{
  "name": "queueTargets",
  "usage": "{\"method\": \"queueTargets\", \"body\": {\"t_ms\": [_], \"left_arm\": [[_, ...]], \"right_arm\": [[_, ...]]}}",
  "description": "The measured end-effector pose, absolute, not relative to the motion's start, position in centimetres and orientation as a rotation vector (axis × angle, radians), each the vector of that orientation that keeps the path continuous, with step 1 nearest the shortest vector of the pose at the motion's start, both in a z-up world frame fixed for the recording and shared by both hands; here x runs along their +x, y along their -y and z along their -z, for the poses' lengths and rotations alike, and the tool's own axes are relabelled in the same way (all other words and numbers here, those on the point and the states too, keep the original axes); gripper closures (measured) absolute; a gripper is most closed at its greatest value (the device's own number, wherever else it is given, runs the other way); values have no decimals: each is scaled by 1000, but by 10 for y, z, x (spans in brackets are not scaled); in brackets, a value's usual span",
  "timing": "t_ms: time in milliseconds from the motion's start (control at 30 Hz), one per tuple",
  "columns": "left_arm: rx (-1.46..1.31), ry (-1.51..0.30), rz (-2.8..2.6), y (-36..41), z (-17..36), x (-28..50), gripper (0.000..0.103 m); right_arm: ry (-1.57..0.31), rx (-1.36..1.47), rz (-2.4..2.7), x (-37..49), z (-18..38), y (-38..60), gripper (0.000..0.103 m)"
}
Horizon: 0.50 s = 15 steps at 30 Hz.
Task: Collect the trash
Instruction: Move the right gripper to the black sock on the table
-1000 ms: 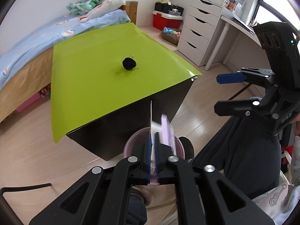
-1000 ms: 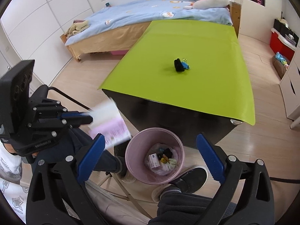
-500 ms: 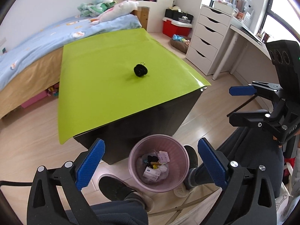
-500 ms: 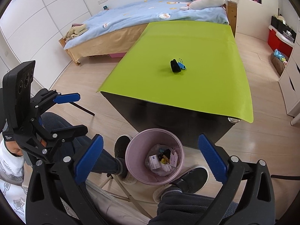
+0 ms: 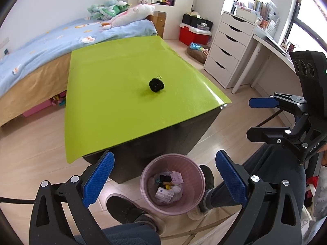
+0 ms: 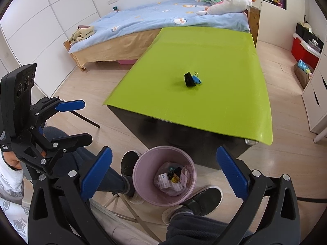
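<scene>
My left gripper (image 5: 163, 157) stands wide open and empty right above the pink bin (image 5: 144, 183). In the bin lie a pink and white packet (image 5: 176, 176), a white box (image 5: 163, 193) and other scraps. My right gripper (image 6: 164, 151) is also open and empty over the same bin (image 6: 137, 169). Each gripper shows in the other's view: the left gripper (image 6: 85, 122) at the left, the right gripper (image 5: 249, 118) at the right, both open. A small black object (image 6: 189, 79) with a blue binder clip (image 6: 196, 79) sits mid green table (image 6: 204, 61).
The person's shoes (image 5: 122, 206) and legs flank the bin on the wooden floor. A bed (image 6: 153, 20) with plush toys stands behind the table. White drawers (image 5: 229, 47), a desk and a red box (image 5: 194, 35) line the right wall.
The left gripper opened and let go of the pink and white packet, which now lies in the bin. The right gripper stayed open and still.
</scene>
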State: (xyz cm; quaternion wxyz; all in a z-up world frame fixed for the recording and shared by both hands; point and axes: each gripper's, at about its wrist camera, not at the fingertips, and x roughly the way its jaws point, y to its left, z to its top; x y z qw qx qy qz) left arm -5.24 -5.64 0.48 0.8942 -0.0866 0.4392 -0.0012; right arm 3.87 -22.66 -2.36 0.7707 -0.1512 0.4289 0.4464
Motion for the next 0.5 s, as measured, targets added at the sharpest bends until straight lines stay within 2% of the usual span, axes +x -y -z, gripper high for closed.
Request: {"method": "queueTargets", "body": {"t_ms": [500], "left_arm": [[-219,-908,-18,34,-9,-24,8]], "right_arm": [[-931,-422,-945,120,22,166,3]]}}
